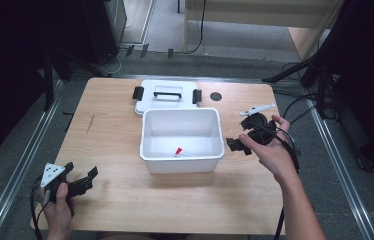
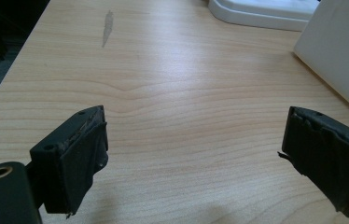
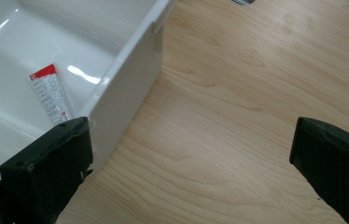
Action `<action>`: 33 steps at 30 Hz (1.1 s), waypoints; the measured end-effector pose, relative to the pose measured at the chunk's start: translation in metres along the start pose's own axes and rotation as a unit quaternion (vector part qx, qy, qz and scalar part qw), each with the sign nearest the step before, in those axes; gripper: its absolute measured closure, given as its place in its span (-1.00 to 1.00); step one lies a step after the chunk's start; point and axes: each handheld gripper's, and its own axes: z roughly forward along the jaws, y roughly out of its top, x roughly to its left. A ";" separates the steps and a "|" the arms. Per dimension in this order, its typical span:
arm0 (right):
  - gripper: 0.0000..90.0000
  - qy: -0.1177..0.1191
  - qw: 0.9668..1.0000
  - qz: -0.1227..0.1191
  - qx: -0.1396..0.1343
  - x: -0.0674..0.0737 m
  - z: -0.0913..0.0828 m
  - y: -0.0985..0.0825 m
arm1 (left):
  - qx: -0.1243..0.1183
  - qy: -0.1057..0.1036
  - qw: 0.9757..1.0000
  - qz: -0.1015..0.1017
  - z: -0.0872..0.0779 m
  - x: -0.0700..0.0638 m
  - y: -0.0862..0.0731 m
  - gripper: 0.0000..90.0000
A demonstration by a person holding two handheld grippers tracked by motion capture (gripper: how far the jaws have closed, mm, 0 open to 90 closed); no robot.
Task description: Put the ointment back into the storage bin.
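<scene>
High view is showing the lidless white bin (image 1: 182, 150) sitting mid-bench to receive items, with both the left gripper (image 1: 77, 182) and the right gripper (image 1: 245, 142) waiting beside it, jaws apart and empty.

small white tool (image 1: 258, 108) — perhaps a pen, tube (image 3: 51, 99) print unreadable — end hidden

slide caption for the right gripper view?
Open right claw beside white bin, which holds a red-and-white tube, on a wooden table.

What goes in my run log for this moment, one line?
left gripper: open, idle | right gripper: open, beside bin | tube: in bin | lid: off
</scene>
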 end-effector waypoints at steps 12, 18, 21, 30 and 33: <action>-1.00 -0.015 0.999 0.028 -0.030 -0.017 0.006 -0.035 | -0.001 0.000 1.000 0.000 0.000 0.000 0.000 -0.83; -1.00 -0.026 0.997 0.047 -0.053 -0.025 0.010 -0.052 | -0.001 0.001 1.000 0.001 0.000 0.000 0.000 -0.83; -1.00 -0.030 0.996 0.054 -0.061 -0.027 0.011 -0.061 | 0.000 0.002 1.000 0.003 0.000 0.000 0.000 -0.83; -1.00 -0.036 0.994 0.072 -0.076 -0.034 0.018 -0.085 | 0.000 0.001 1.000 0.005 0.000 0.000 0.000 -0.83; -1.00 -0.038 0.993 0.080 -0.082 -0.036 0.019 -0.093 | 0.000 0.002 1.000 0.005 0.000 -0.001 0.000 -0.83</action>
